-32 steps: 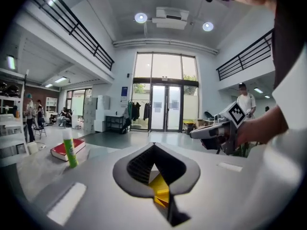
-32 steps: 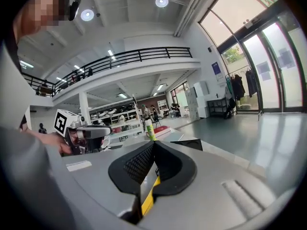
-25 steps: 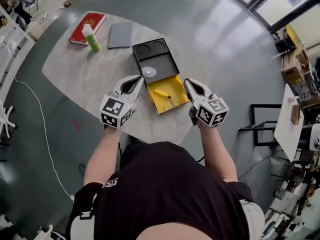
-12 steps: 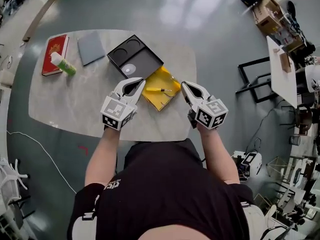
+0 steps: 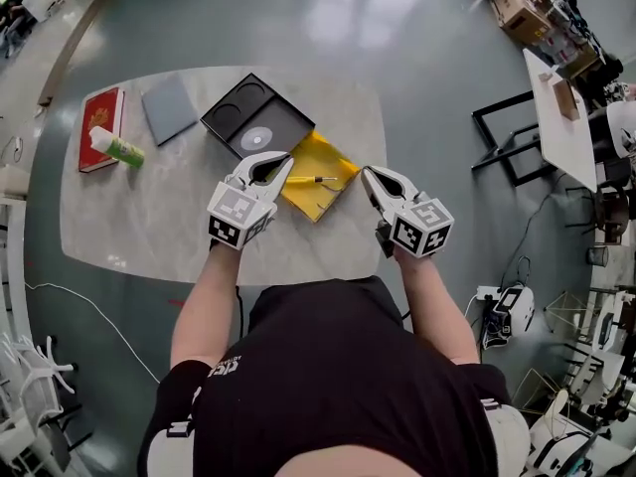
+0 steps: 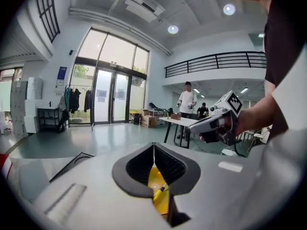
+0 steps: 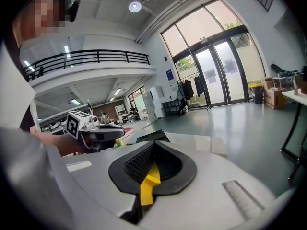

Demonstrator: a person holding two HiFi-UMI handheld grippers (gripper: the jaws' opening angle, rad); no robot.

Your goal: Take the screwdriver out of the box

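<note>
From the head view, the box (image 5: 333,157) is already open on the bench (image 5: 149,217). Its yellow tray is slid out from the black part (image 5: 260,119), and the screwdriver (image 5: 313,180) lies inside the tray, untouched. My left hand-held gripper (image 5: 270,165) is at the tray's left edge and my right hand-held gripper (image 5: 376,179) is just off its right corner. Both point inward and neither carries anything. A red book (image 5: 97,127), a green bottle (image 5: 117,148) and a grey pad (image 5: 169,107) sit well apart at the far left.

In the left gripper view, my left hand-held gripper (image 6: 154,150) is clenched, its tips meeting in a thin line with nothing pinched. Through the hollow behind the tips I can see the yellow tray (image 6: 154,176) and the screwdriver's handle (image 6: 158,192) below. The right hand-held gripper (image 6: 218,126) hangs across from me.

In the right gripper view, my right hand-held gripper (image 7: 154,145) also reads as clenched and empty. Only a strip of the yellow tray (image 7: 151,182) shows beneath it, and the left hand-held gripper (image 7: 98,131) is opposite.

I judge that opening the box is done. Everything else is left: parting the jaws, closing on the screwdriver and lifting it clear of the tray.
</note>
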